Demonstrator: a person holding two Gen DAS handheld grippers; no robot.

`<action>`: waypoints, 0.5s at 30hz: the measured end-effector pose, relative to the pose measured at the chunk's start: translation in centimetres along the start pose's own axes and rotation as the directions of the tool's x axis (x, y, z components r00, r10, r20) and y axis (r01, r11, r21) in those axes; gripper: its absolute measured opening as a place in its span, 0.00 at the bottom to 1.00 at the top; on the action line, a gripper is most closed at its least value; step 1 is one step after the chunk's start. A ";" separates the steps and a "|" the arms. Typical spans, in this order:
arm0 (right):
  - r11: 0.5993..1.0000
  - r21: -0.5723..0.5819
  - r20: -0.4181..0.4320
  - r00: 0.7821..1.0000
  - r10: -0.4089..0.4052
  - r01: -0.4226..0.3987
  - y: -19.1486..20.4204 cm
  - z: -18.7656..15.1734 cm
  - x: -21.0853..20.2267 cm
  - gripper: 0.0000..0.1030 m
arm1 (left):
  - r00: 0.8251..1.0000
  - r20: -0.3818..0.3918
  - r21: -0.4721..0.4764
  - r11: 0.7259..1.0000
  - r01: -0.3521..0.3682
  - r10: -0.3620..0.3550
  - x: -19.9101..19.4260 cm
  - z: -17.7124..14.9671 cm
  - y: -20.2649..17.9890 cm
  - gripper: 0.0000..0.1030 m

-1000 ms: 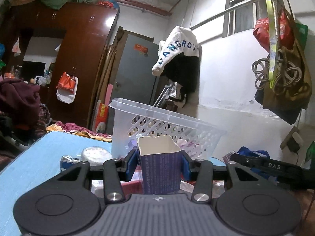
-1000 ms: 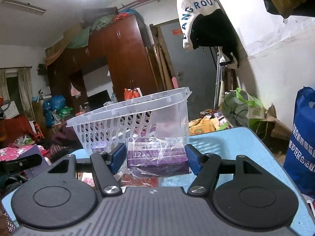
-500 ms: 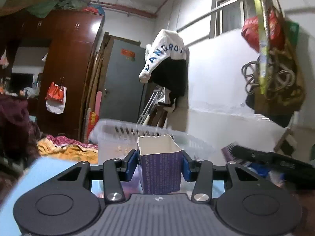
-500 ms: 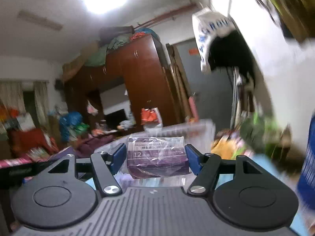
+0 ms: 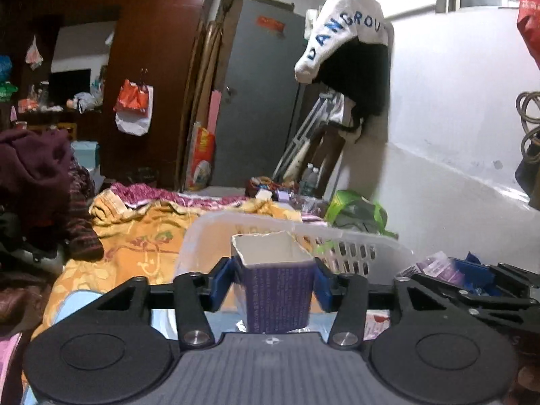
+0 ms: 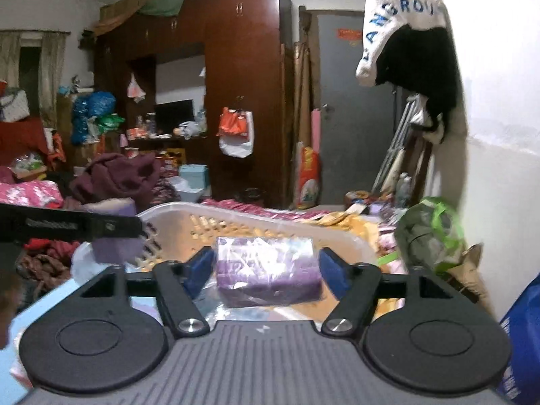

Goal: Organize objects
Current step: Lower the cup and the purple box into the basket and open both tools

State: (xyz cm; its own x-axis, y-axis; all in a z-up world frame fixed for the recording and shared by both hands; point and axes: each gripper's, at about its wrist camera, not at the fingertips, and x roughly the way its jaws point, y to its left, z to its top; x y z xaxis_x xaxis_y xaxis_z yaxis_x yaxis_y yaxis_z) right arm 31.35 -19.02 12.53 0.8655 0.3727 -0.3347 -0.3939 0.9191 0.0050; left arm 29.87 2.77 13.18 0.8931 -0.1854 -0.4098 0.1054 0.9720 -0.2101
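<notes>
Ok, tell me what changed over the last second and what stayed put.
Both grippers rose from beside the white plastic lattice basket to above its rim. Left gripper: fingers have just been opening, gaps now flank the open purple carton between them. Right gripper: fingers have just been opening too, clear of the plastic-wrapped purple packet. Each item remains between its own fingers.

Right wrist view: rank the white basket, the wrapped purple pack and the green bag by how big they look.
1. White basket, widest by far.
2. Wrapped purple pack and green bag look about alike; the pack sits much nearer the camera, so I won't rank them.
</notes>
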 end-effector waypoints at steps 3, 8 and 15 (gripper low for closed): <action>0.999 0.005 0.083 0.996 -0.036 0.036 0.1 -0.4 -2.8 1.00 | 0.999 0.025 -0.007 0.999 0.045 -0.045 -1.6 -0.7 0.5 0.71; 0.996 0.071 0.158 0.987 0.037 -0.048 -0.1 -6.7 -10.3 1.00 | 0.982 0.171 0.081 0.995 0.065 -0.078 -9.8 -6.0 0.8 0.88; 0.967 0.250 -0.034 0.997 0.062 -0.052 -1.8 -15.0 -11.1 1.00 | 0.986 0.163 0.049 0.999 0.025 -0.032 -15.5 -16.1 4.1 0.93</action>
State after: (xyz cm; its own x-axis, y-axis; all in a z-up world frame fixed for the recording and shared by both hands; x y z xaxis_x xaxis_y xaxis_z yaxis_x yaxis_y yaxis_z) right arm 17.82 -26.69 2.10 0.8282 0.4245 -0.3660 -0.3480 0.9013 0.2579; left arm 9.44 7.26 4.43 0.9486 -0.1908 -0.2524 0.1486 0.9730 -0.1767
